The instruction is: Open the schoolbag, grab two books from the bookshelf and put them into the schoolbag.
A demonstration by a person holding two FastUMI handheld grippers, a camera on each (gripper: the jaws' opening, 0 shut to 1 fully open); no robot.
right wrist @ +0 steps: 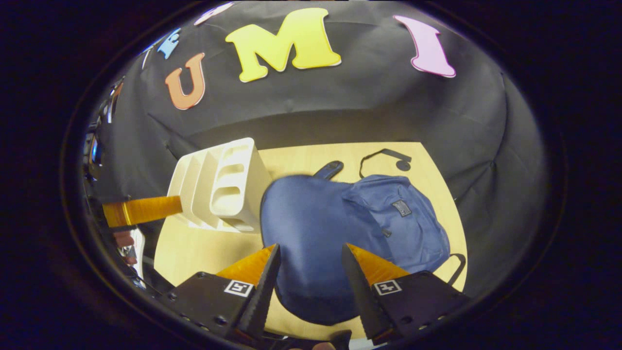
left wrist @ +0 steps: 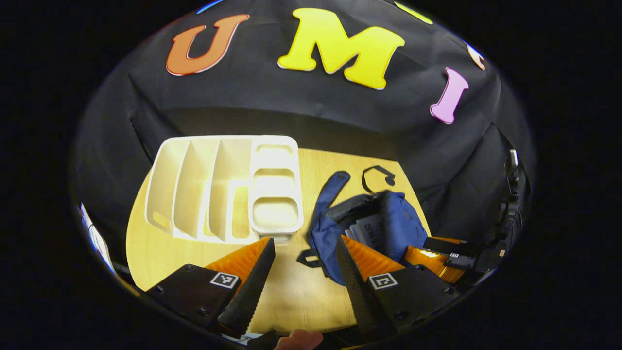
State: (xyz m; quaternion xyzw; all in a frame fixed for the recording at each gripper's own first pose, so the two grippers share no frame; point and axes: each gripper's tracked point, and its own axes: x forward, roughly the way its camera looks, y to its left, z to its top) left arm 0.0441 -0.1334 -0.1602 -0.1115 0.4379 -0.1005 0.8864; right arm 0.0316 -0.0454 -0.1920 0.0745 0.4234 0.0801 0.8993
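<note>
On the left of the wooden table (left wrist: 160,253) stands the white bookshelf (left wrist: 214,187), its upright slots looking bare in the left gripper view, with a stack of shallow trays on its right end. Whether any book is left in it I cannot tell, since the near wall hides the slot bottoms. In front of it the left gripper (left wrist: 305,253) hangs over bare tabletop with its fingers spread wide and nothing between them. To the right lies the blue schoolbag (left wrist: 388,223), mouth open toward that camera, with printed pages, probably a book (left wrist: 367,228), showing inside; how many are in there is hard to make out. Further right, the right gripper (right wrist: 308,260) hovers low over the bag's flap (right wrist: 311,228), fingers apart and gripping nothing. The bag is soft cloth that will sag and fold, so I judge it best taken by the flap's edge or the black top loop (right wrist: 384,158), not by the slack panel. A book would be stiff and fairly light, best pinched across the spine. The bag's near edge is cut off behind the right gripper's fingers, and its zip is not clear.
</note>
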